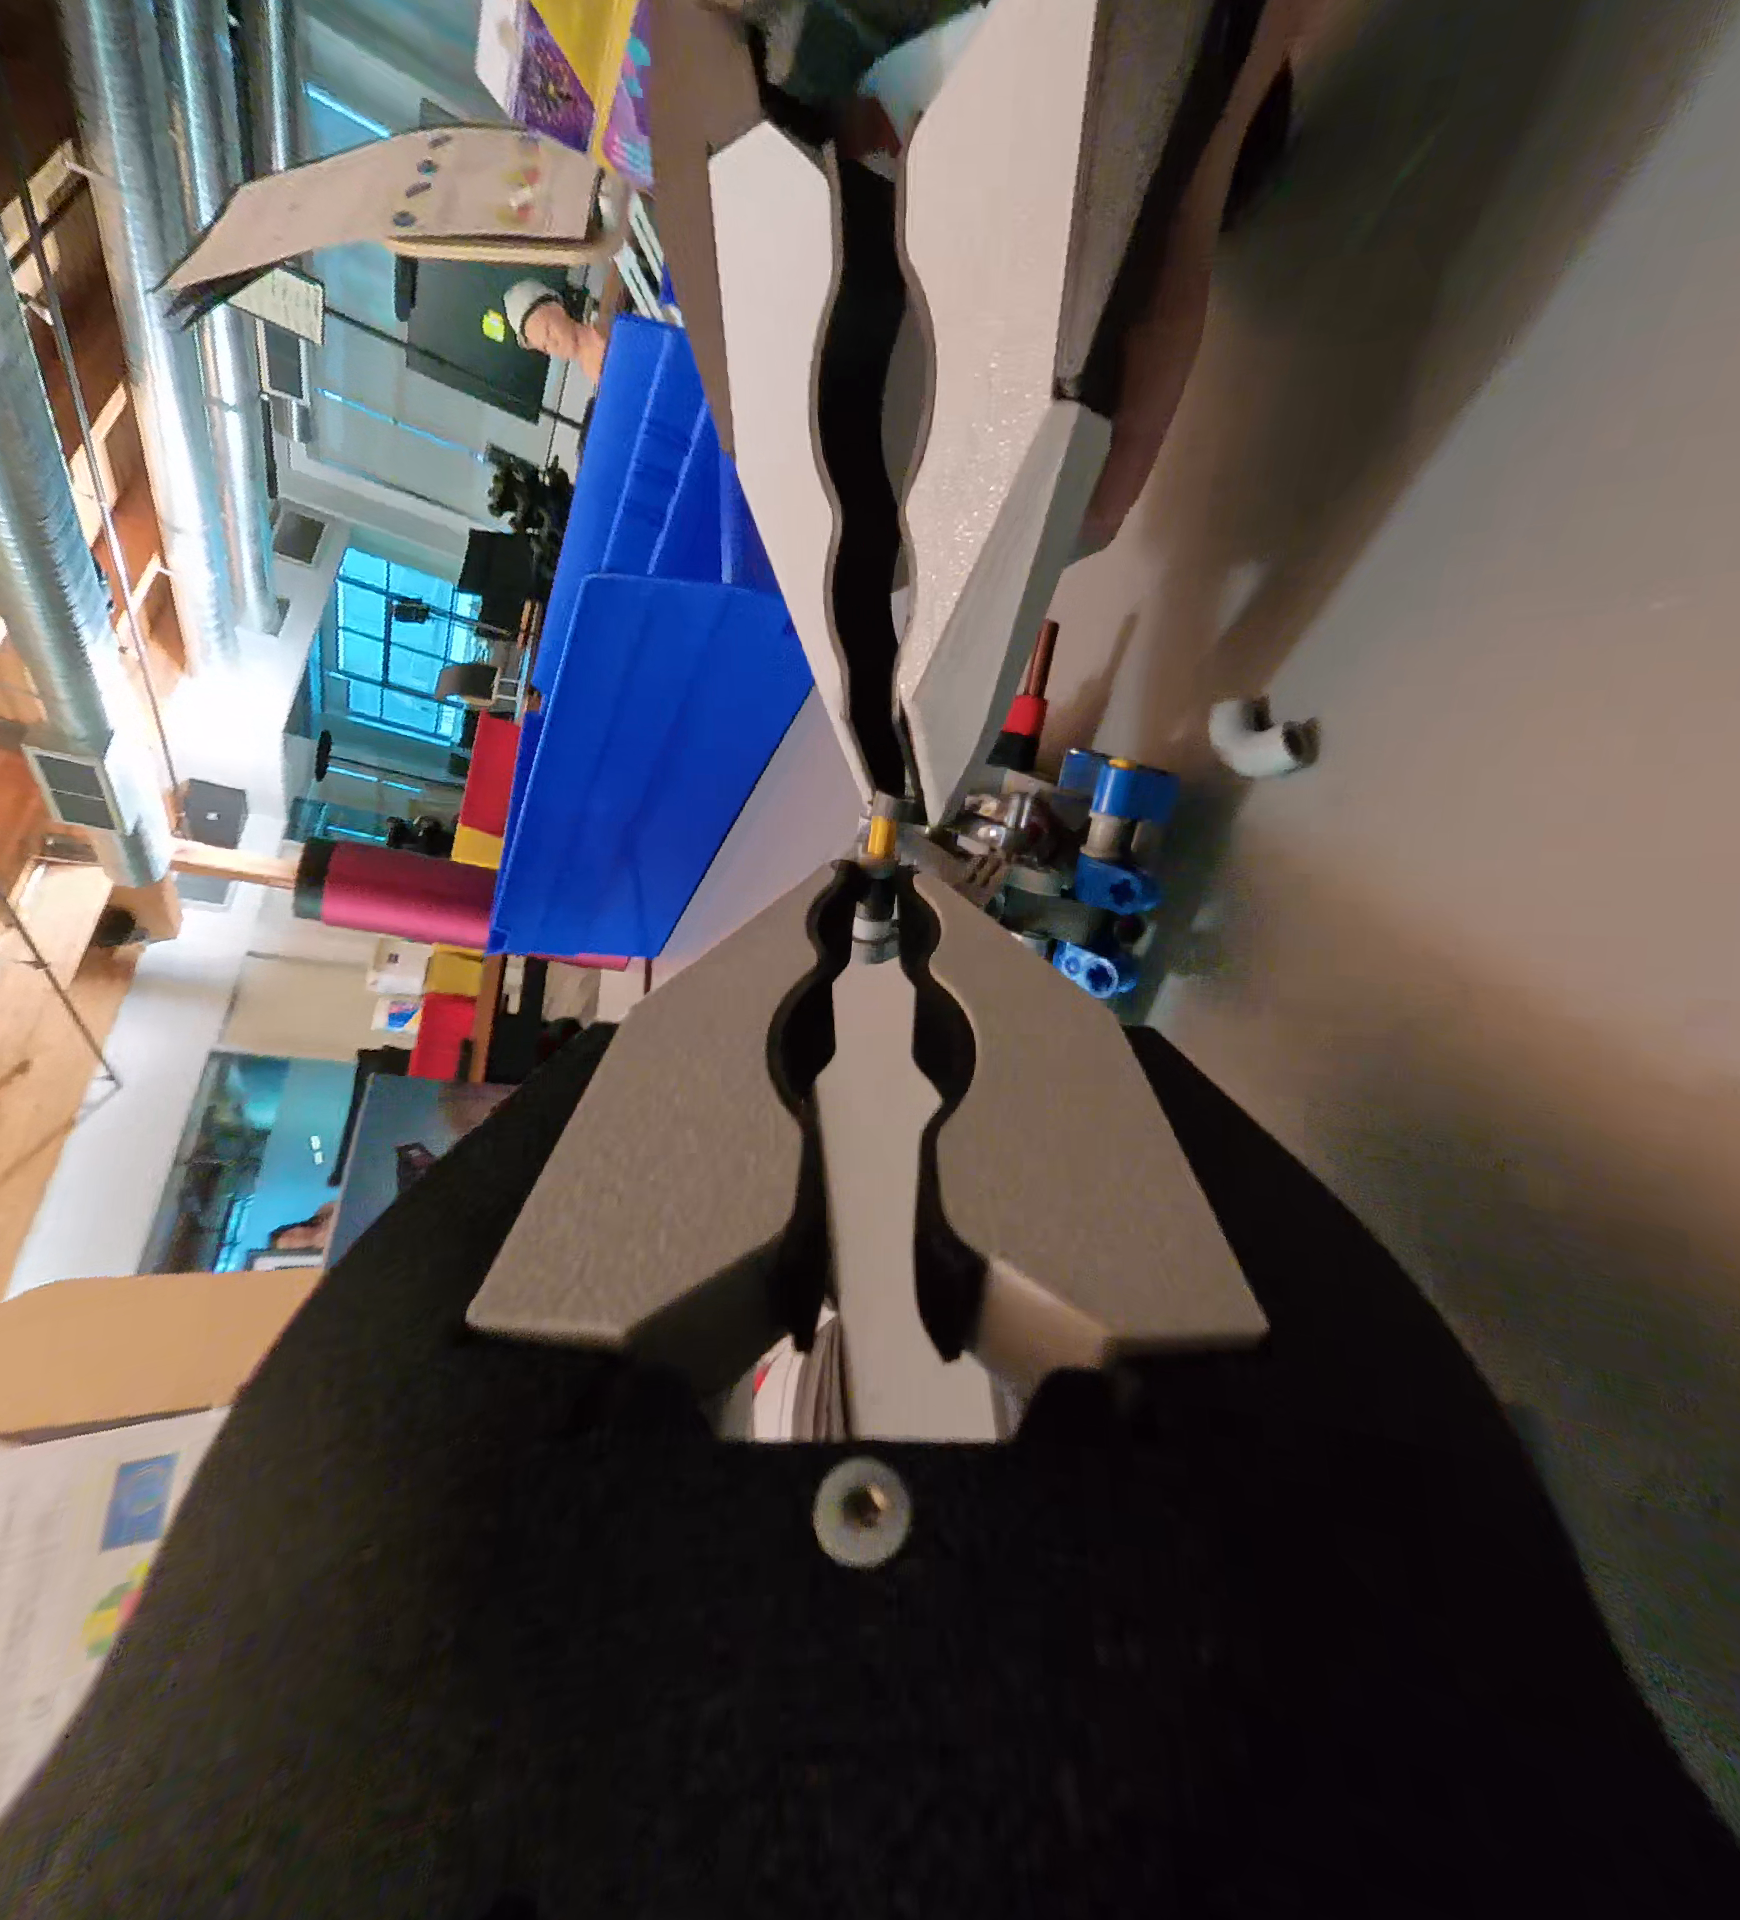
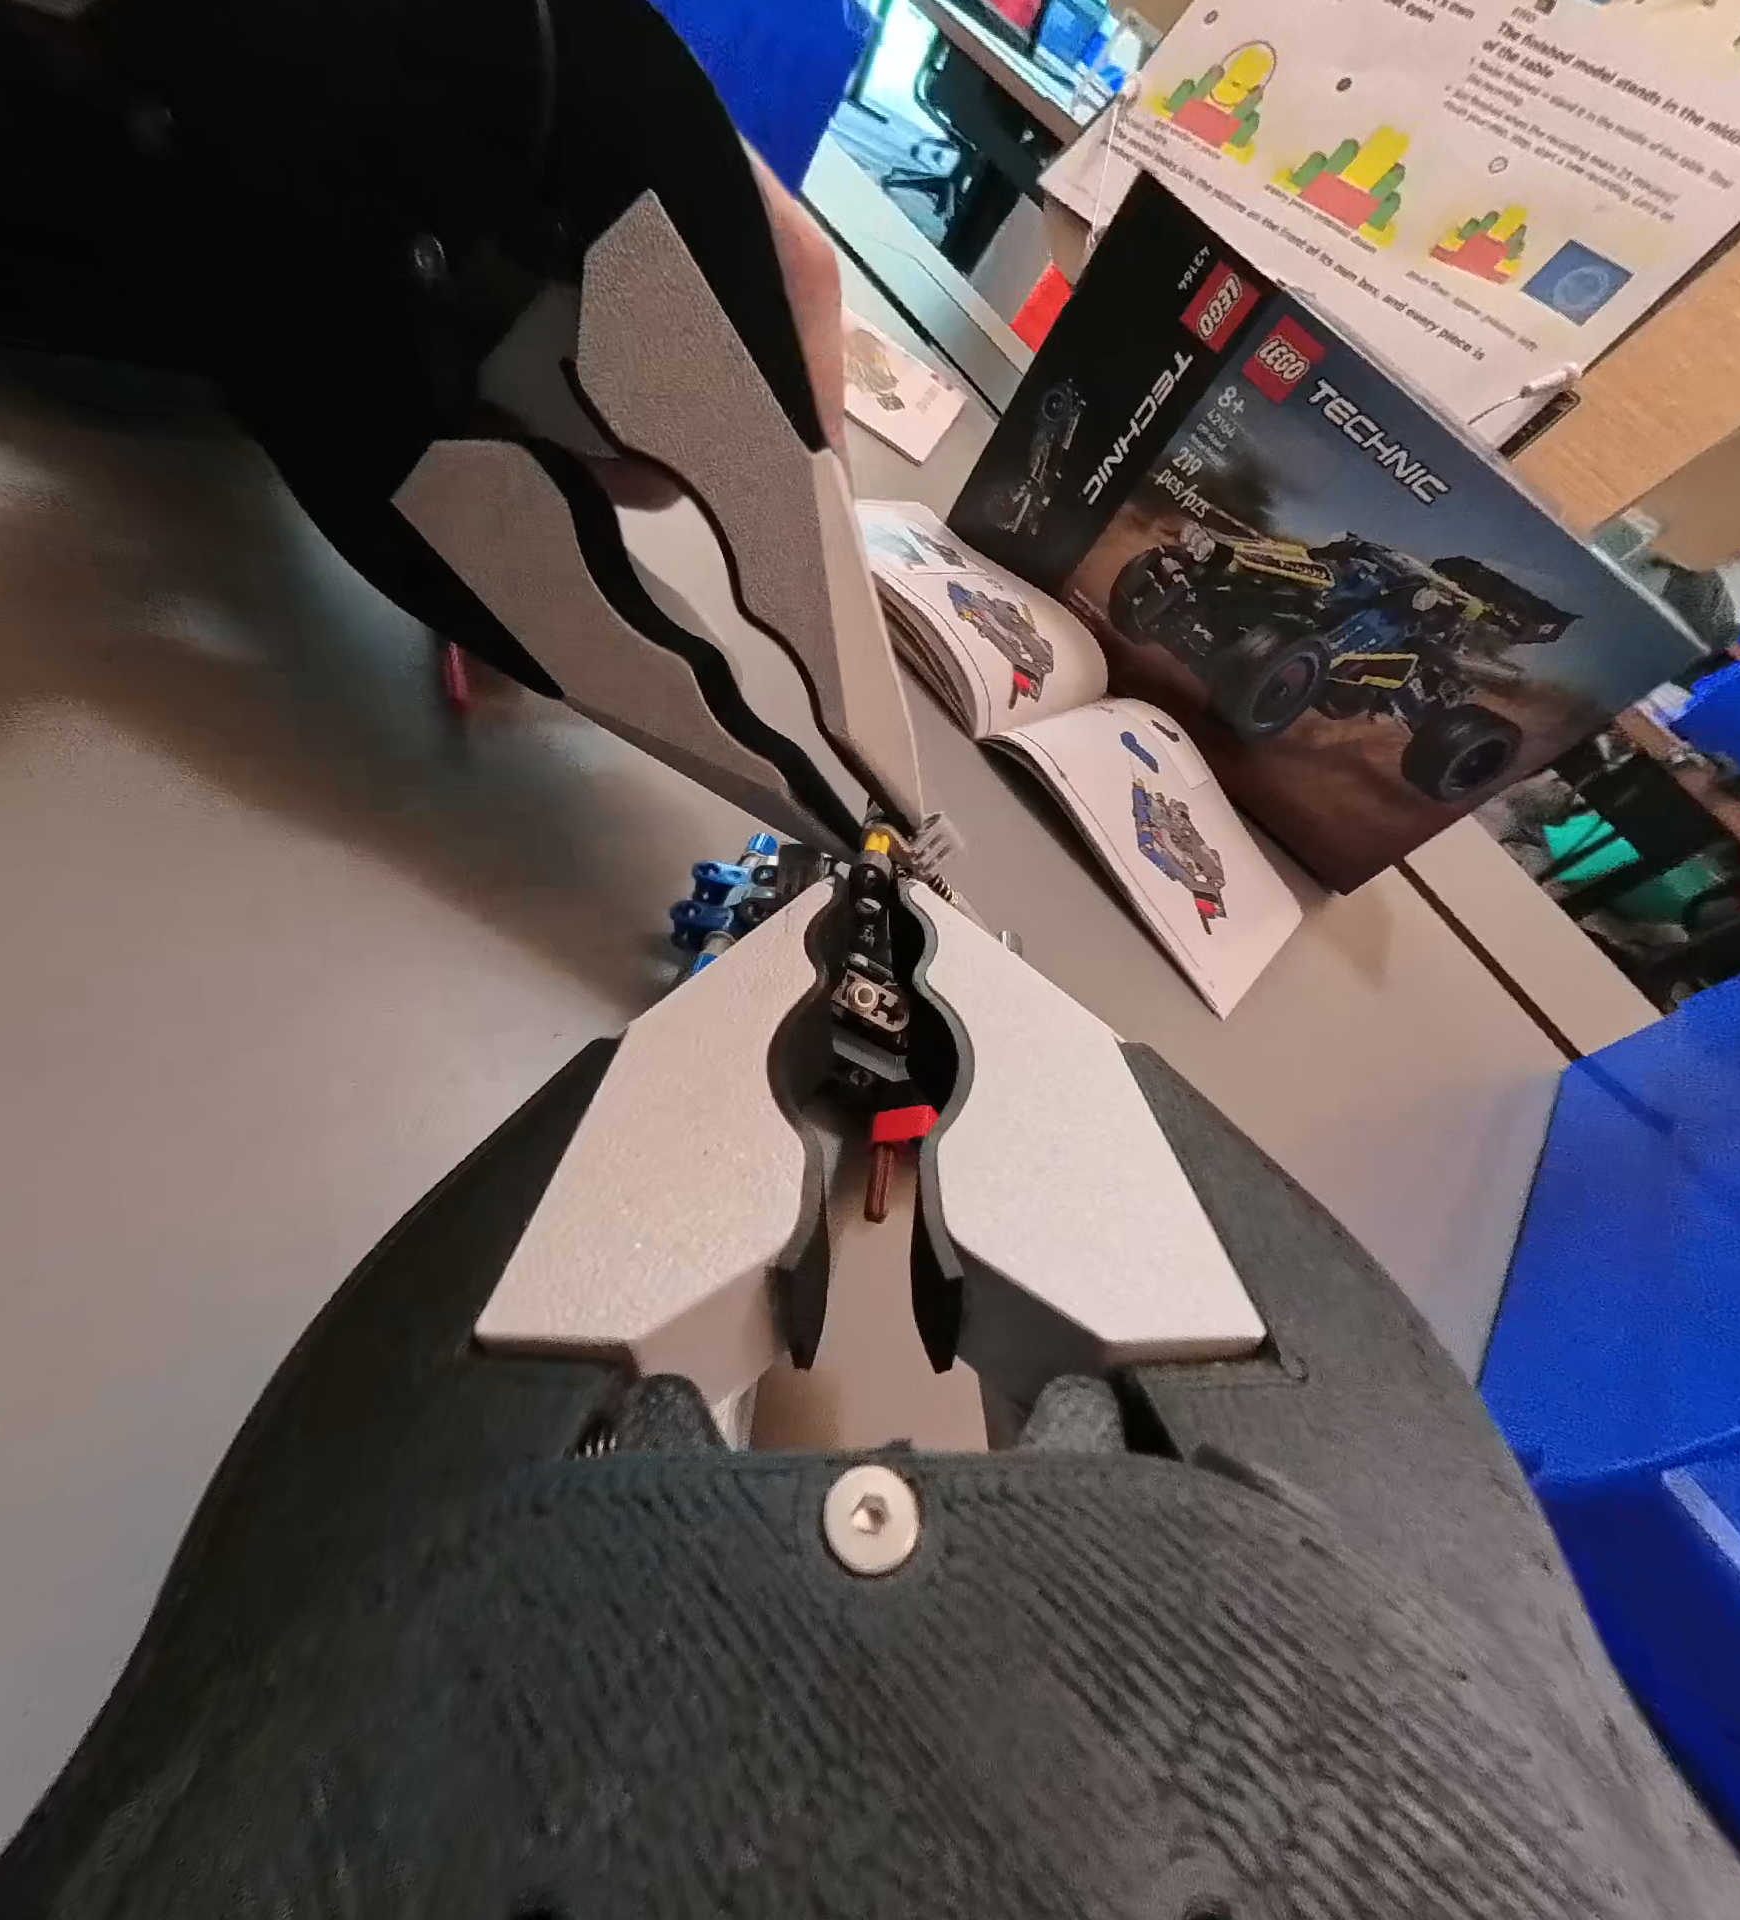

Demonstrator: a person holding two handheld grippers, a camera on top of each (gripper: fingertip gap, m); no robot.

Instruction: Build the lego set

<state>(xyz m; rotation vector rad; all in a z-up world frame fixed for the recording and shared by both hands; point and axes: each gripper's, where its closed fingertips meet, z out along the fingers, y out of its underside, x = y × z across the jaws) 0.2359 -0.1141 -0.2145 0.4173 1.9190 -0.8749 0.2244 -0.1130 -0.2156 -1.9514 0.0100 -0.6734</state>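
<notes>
Two claws (image 1: 878, 902) (image 2: 871, 899), both nearly closed, grip one brick assembly (image 2: 871, 977) beside one open booklet (image 2: 1105, 748)

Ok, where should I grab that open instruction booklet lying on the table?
Probably take the booklet by its thicker far page stack, coming in low at its outer edge: that edge arches off the table, while the near page's edge lies flat.

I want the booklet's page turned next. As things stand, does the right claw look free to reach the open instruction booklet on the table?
Probably not yet. The right claw is shut on the black and grey brick assembly, and the left claw pinches the same assembly. The booklet lies unobstructed just beyond.
</notes>
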